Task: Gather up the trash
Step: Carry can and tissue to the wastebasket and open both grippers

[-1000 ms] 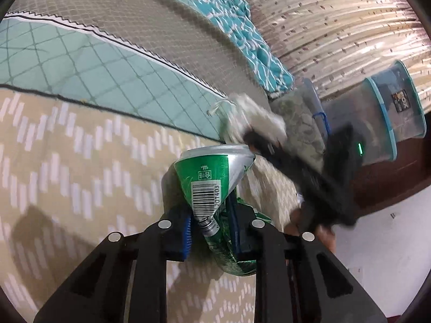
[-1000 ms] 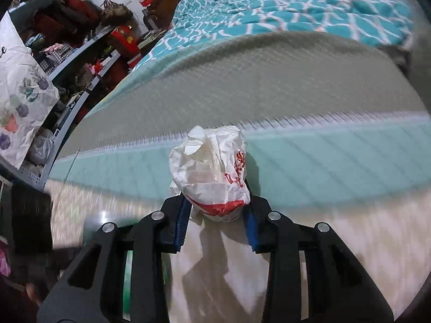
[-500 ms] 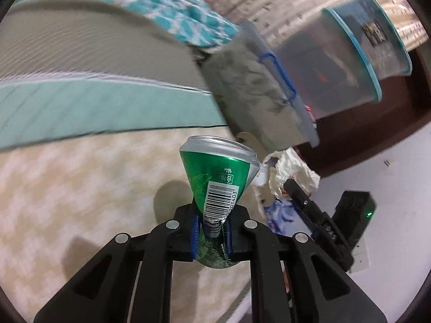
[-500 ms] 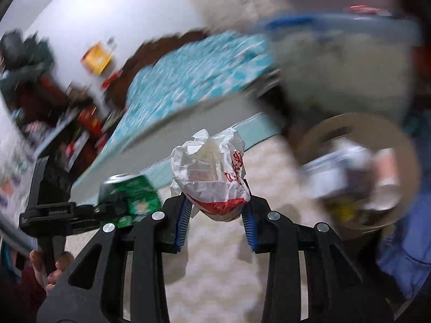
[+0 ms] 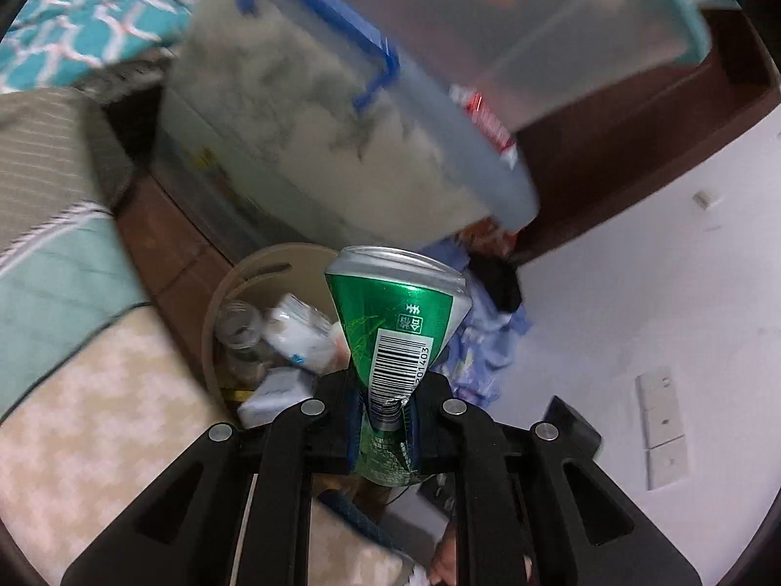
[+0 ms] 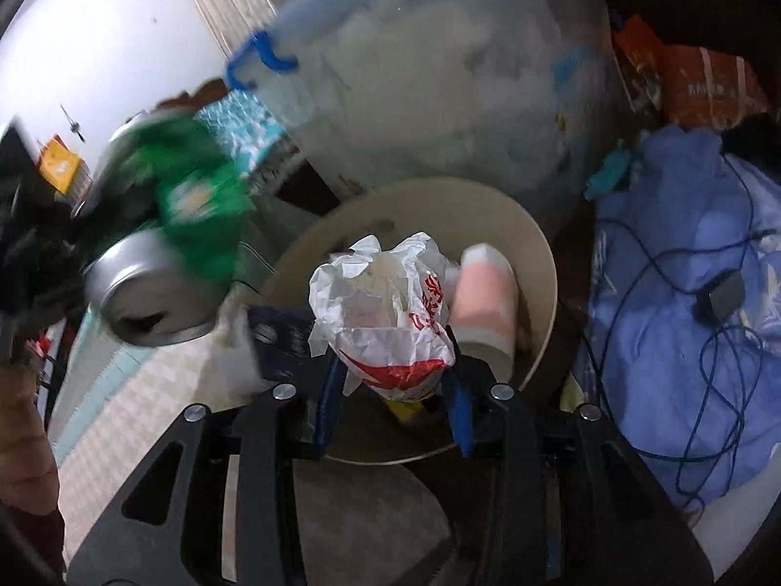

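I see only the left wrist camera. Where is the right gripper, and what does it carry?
Observer: The right gripper hangs over the round beige bin, a crumpled white-and-red plastic bag between its opening jaws.
Operator: Is my can over the bin too?
Observer: Not clearly; the crushed green can shows left of the bin's rim.
Operator: What lies right of the bin?
Observer: A blue cloth heap with a small black adapter on it.

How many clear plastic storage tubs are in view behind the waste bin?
2: a tub with a blue handle right behind the waste bin, and a teal-rimmed tub beyond it. Blur may hide others.
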A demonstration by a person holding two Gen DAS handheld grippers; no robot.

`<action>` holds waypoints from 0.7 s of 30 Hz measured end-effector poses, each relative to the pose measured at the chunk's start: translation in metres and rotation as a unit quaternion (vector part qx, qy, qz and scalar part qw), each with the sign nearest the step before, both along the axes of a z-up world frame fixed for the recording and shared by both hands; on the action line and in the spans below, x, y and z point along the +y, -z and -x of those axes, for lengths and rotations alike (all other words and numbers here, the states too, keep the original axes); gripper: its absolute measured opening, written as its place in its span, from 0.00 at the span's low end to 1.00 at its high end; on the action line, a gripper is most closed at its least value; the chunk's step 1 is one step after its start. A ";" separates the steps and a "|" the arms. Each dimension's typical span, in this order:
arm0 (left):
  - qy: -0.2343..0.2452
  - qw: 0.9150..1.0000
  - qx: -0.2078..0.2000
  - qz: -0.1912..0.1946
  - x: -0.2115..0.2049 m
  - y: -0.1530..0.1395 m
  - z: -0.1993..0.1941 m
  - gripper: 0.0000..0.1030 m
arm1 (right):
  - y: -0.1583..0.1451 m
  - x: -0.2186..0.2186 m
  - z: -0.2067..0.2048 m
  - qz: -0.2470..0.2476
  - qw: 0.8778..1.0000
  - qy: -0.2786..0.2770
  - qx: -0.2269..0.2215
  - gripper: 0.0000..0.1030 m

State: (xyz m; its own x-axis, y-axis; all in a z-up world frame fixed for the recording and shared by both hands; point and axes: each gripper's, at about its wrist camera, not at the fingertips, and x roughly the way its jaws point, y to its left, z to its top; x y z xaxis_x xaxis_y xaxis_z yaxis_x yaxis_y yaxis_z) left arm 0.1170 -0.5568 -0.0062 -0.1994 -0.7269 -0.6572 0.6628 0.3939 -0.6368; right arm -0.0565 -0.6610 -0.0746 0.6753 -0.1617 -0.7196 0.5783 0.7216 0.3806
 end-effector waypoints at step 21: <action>-0.025 0.997 -0.077 -0.002 0.077 -0.024 0.016 0.69 | -0.039 0.061 0.053 0.024 0.996 0.018 -0.083 0.77</action>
State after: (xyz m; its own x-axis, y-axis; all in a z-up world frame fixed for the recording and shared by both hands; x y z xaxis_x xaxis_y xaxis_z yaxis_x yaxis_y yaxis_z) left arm 0.1015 -0.4795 0.0175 -0.0592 -0.7314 -0.6794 0.7315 0.4313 -0.5281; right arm -0.1097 -0.5998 -0.0359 0.7773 -0.2191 -0.5898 0.5360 0.7214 0.4384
